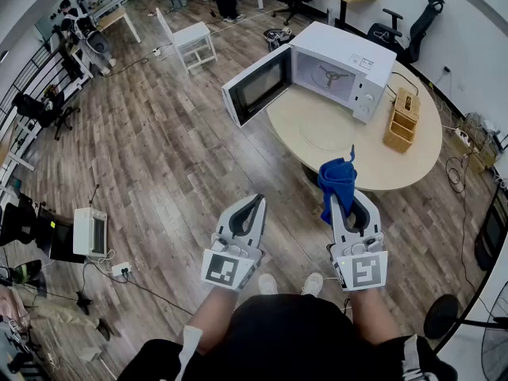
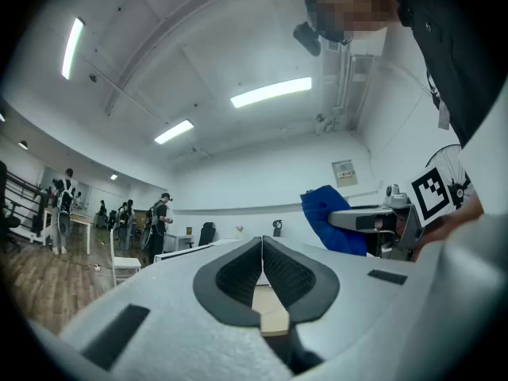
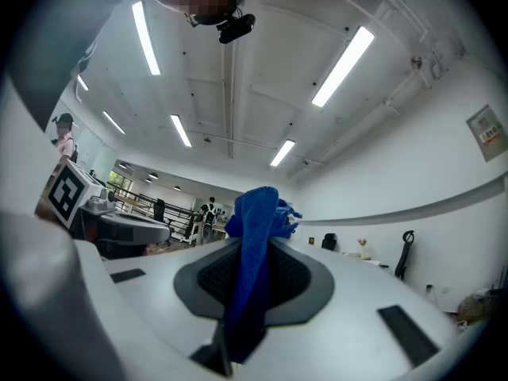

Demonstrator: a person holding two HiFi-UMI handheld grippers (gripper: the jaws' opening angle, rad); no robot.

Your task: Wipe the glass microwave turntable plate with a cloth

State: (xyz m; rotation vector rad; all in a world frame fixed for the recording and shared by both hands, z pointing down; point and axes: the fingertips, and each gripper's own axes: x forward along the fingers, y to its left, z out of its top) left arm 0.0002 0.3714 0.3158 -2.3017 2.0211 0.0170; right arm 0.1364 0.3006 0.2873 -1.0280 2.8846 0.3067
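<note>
Blue cloth (image 1: pixel 337 182) bunched, pinched in right gripper (image 1: pixel 349 205).

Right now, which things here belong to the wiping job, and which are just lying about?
Job: cloth, held in the right gripper; glass plate on the table; open microwave; left gripper, shut and empty.
Lying about: wooden box on the table; white chair; black chair.

Two tongs: left tongs (image 1: pixel 255 203), right tongs (image 1: pixel 347 205); one cloth (image 1: pixel 337 182); one microwave (image 1: pixel 341 62); one glass plate (image 1: pixel 324 132); one table (image 1: pixel 413 145)
</note>
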